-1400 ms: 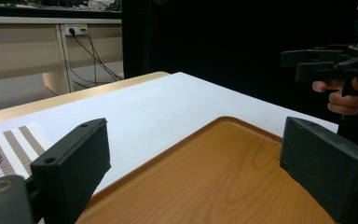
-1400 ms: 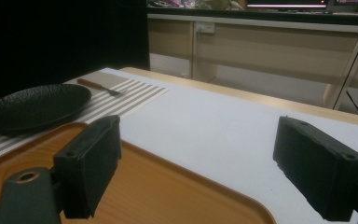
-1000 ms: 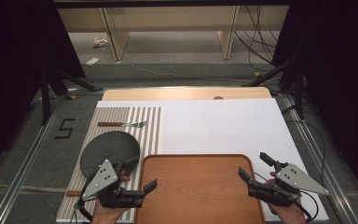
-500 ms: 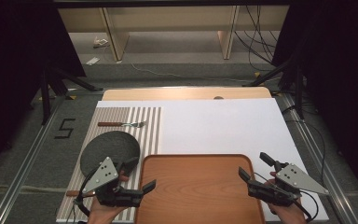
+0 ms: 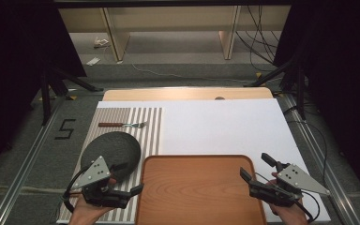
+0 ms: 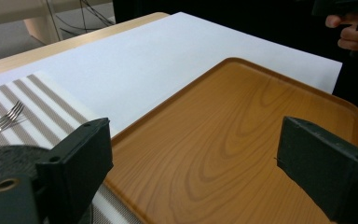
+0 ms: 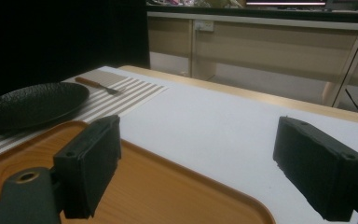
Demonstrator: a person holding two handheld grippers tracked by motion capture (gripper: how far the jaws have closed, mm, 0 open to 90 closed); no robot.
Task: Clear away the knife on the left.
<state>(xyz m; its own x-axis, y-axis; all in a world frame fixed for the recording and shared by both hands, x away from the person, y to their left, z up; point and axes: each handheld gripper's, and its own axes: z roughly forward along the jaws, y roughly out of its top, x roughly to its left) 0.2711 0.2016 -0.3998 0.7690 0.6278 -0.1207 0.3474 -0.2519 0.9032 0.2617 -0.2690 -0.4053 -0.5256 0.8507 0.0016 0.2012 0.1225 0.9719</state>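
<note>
High view: left gripper and right gripper flank the wooden tray, fingers spread, nothing held; gripper views: tray ahead between fingers; likely approach step, next closing onto tray's edges.

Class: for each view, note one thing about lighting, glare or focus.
High view: white board evenly lit, surroundings dark. Left gripper view: glint on the fork; near jaws soft, tray grain sharp. Right gripper view: dim; plate dark, jaws blurred.
</note>
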